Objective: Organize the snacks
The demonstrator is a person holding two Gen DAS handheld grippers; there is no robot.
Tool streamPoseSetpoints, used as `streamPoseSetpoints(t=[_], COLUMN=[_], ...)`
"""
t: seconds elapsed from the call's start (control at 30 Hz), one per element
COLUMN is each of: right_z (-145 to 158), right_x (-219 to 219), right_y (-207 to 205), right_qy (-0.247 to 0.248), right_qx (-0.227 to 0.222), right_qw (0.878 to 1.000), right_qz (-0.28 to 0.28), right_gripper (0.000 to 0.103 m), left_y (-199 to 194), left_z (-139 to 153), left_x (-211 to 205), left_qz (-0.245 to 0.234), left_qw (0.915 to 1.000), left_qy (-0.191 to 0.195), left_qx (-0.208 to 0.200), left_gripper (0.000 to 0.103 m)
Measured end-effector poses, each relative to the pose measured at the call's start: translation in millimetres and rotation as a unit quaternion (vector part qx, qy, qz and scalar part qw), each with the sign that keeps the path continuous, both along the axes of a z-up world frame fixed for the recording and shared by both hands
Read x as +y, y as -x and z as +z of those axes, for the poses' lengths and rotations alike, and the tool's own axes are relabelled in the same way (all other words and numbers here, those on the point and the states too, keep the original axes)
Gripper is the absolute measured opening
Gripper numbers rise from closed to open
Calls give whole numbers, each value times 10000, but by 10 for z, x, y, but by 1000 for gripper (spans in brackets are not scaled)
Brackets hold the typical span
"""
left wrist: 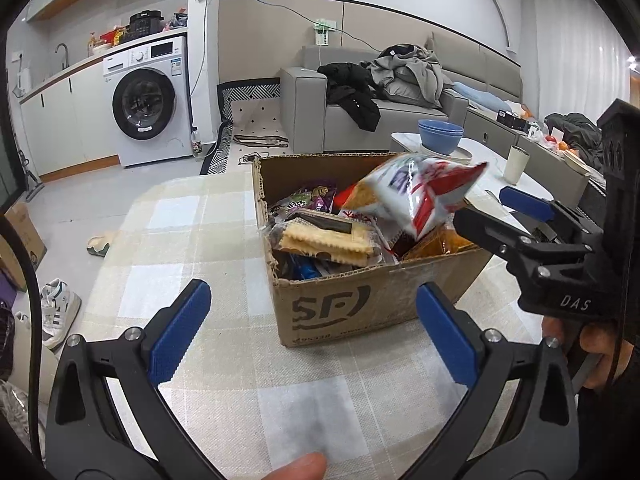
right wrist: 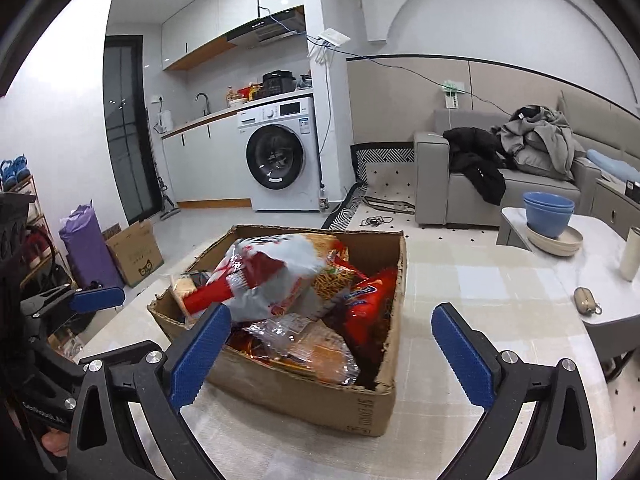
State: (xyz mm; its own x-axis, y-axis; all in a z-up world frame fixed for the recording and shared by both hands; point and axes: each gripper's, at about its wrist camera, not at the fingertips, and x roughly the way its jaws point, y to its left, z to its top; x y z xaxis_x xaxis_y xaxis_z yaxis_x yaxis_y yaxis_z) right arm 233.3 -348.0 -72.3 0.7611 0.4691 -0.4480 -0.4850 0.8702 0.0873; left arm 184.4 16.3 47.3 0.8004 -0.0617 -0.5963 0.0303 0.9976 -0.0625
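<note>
Cardboard box (left wrist: 352, 300) of snacks on checked tablecloth (left wrist: 168, 240); white-and-red snack bag (left wrist: 416, 196) blurred above it; left gripper (left wrist: 312, 332) and right gripper (right wrist: 332, 356) both spread wide, empty

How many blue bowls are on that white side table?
2: the blue bowls sit nested one inside the other, on a cream plate on the white table. More could be hidden inside.

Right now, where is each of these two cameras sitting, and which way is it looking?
Left wrist: on the left gripper, looking past its open blue fingers at the cardboard box; a fingertip shows below.
Right wrist: on the right gripper, open, facing the same box from its other side.
Shared: the box, the white-and-red snack bag, the washing machine, and each other's gripper.
</note>
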Motion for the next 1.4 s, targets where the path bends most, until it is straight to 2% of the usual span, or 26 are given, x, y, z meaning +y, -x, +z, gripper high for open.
streamPoseSetpoints(t=[0.5, 0.77, 0.9, 1.07, 1.23, 1.4], right_z=[-47, -74, -84, -81, -96, -148], right_x=[-161, -260, -292, -316, -373, -450], right_y=[239, 477, 608, 762, 843, 906], right_qy=[-348, -350, -328, -382, -461, -521], right_qx=[98, -98, -239, -395, -479, -531], right_qw=[9992, 9987, 9980, 9971, 9964, 9961], right_qz=[178, 371, 486, 530, 516, 478], right_gripper=[102, 103, 103, 103, 103, 103], left_y=[273, 483, 588, 693, 814, 902], left_z=[-4, 22, 10, -30, -85, -165], left_x=[50, 65, 71, 95, 73, 114], left_qz=[92, 150, 250, 187, 223, 289], left_qw=[9994, 9980, 9971, 9971, 9966, 9960], left_qy=[132, 232, 149, 187, 52, 123], left_qx=[-305, -570, -704, -719, -794, -834], left_gripper=[102, 102, 102, 102, 102, 102])
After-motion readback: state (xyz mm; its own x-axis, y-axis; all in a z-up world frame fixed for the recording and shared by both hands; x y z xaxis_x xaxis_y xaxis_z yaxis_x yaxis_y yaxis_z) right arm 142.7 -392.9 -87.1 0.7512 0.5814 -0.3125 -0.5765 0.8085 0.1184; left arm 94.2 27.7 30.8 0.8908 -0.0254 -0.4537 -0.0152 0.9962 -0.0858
